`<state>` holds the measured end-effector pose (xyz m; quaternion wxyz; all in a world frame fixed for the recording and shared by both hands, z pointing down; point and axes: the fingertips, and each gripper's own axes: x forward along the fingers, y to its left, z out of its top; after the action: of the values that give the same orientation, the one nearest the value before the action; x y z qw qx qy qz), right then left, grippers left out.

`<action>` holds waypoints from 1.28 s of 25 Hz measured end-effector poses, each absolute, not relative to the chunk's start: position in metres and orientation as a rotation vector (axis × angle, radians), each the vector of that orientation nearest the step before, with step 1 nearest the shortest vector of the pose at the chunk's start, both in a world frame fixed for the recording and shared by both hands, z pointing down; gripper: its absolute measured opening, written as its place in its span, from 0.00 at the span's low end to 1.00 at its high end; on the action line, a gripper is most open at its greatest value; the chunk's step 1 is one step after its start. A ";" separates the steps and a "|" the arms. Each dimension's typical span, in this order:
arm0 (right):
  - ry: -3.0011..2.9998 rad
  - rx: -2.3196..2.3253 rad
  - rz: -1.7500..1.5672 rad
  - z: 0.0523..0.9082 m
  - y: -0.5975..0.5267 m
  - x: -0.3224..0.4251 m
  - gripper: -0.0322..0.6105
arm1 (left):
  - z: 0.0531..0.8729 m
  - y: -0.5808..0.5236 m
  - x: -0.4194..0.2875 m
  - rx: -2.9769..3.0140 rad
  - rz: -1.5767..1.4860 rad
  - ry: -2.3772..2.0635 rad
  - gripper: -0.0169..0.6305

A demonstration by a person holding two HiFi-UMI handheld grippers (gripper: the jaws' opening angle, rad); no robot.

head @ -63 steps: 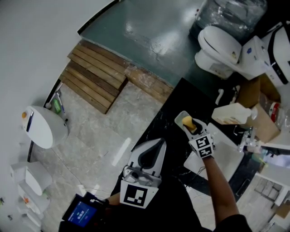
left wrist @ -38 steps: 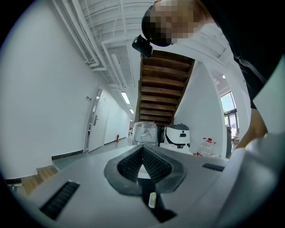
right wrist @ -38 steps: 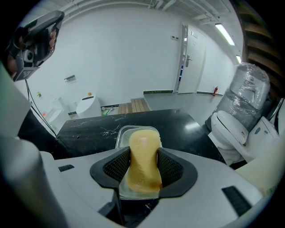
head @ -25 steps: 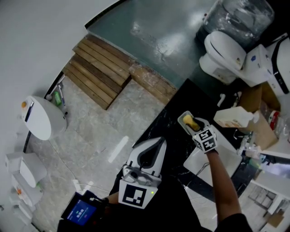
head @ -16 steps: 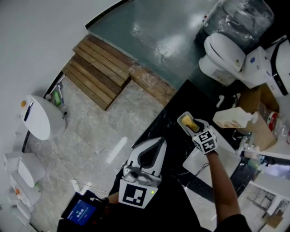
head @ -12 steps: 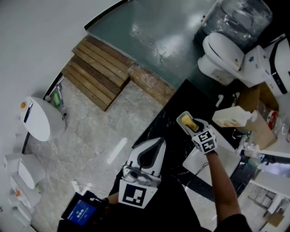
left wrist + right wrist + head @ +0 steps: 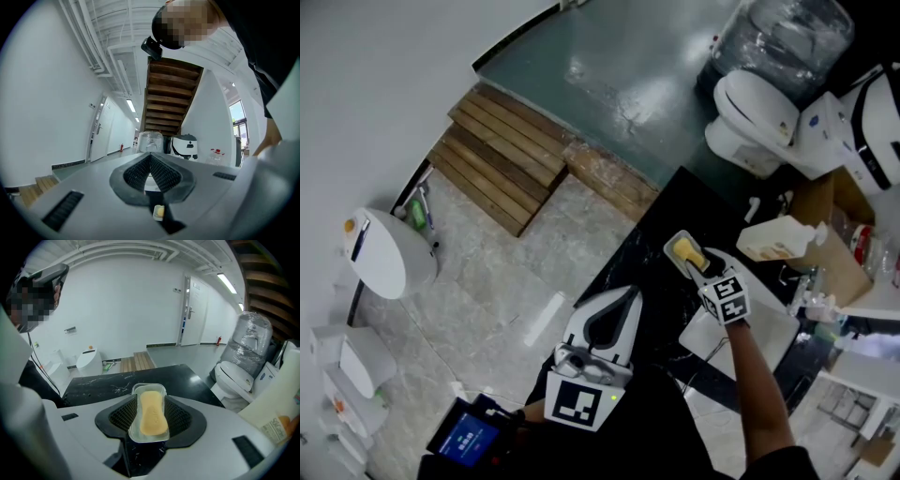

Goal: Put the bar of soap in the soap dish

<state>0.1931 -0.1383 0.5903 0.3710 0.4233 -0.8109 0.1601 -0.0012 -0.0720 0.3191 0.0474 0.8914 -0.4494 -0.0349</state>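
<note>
A yellow bar of soap (image 7: 151,412) lies inside a clear plastic soap dish (image 7: 149,437) on the black counter (image 7: 103,380). My right gripper (image 7: 150,420) is open. Its jaws stand on either side of the dish's near end, close to its rim and off the soap. In the head view the soap dish (image 7: 680,246) sits just beyond the right gripper (image 7: 701,266). My left gripper (image 7: 628,294) hangs lower and to the left over the counter's edge. In the left gripper view the left gripper (image 7: 151,159) is shut, pads meeting, with nothing between them.
A white bottle (image 7: 773,238) lies to the right of the dish beside a cardboard box (image 7: 836,246). A white basin (image 7: 759,330) sits under my right forearm. Beyond the counter stand a toilet (image 7: 755,108) and a wrapped water jug (image 7: 783,33). Wooden steps (image 7: 502,159) lie on the floor.
The right gripper has slid back a little from the dish over the last second. The dish and soap stay in place. The left gripper has not moved.
</note>
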 end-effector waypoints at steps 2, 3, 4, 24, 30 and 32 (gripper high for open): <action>-2.095 1.135 0.412 0.580 -0.137 0.196 0.34 | 0.319 -0.071 -0.001 2.727 -0.096 -1.360 0.03; -2.106 1.161 0.416 0.574 -0.137 0.196 0.34 | 0.318 -0.070 -0.001 2.730 -0.094 -1.354 0.03; -2.117 1.184 0.423 0.568 -0.136 0.197 0.34 | 0.316 -0.069 -0.001 2.734 -0.094 -1.347 0.03; -2.164 1.644 0.493 0.489 -0.093 0.207 0.20 | 0.308 -0.050 0.010 2.795 -0.166 -1.190 0.03; -2.203 1.836 0.465 0.448 -0.068 0.203 0.11 | 0.310 -0.041 0.013 2.799 -0.171 -1.155 0.03; -2.206 1.868 0.437 0.436 -0.060 0.198 0.10 | 0.310 -0.037 0.017 2.801 -0.170 -1.135 0.03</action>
<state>0.1975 -0.0604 0.4359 0.1089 0.6353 -0.7500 0.1485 0.0166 -0.0373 0.3103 0.0572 0.9239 -0.3743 -0.0560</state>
